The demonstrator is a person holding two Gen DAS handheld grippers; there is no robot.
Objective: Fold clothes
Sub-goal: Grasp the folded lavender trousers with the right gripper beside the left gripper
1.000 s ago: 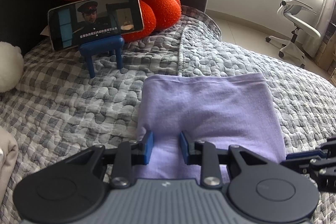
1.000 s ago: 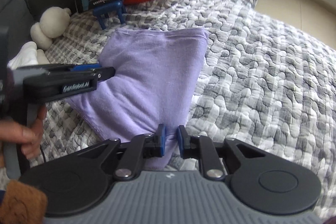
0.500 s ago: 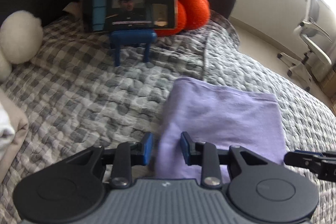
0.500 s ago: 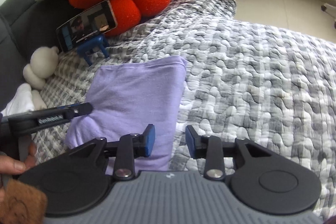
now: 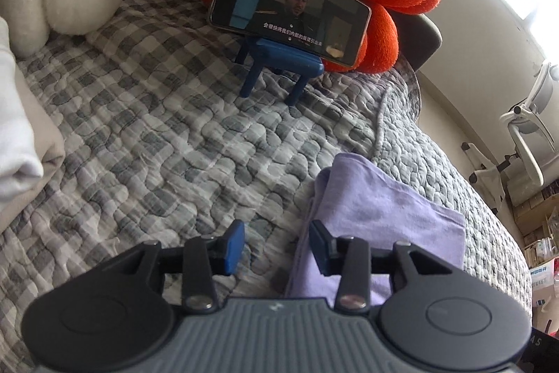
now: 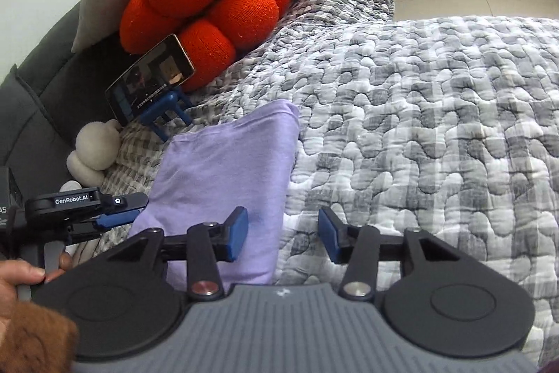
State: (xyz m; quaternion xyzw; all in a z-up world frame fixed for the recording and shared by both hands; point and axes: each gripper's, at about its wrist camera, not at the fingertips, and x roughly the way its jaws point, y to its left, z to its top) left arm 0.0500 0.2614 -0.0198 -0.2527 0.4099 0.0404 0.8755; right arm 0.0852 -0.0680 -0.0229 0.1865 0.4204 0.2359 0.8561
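Lower right of the left wrist view: lilac garment (image 5: pixel 387 215) folded flat on the puckered checked quilt (image 5: pixel 157 135), left gripper (image 5: pixel 276 245) now spread wide, holding nothing. Centre-left of the right wrist view: soft rectangle released, right gripper (image 6: pixel 283 235) likewise parted, empty after pinching a hem. Fold seemingly finished.

right tongs (image 6: pixel 282 235) agape above folded lilac garment (image 6: pixel 232 177) on quilt (image 6: pixel 436 128)

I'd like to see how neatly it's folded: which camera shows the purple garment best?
The right wrist view: the purple garment lies nearly whole on the quilt. The left wrist view shows only part, partly hidden behind the left gripper.
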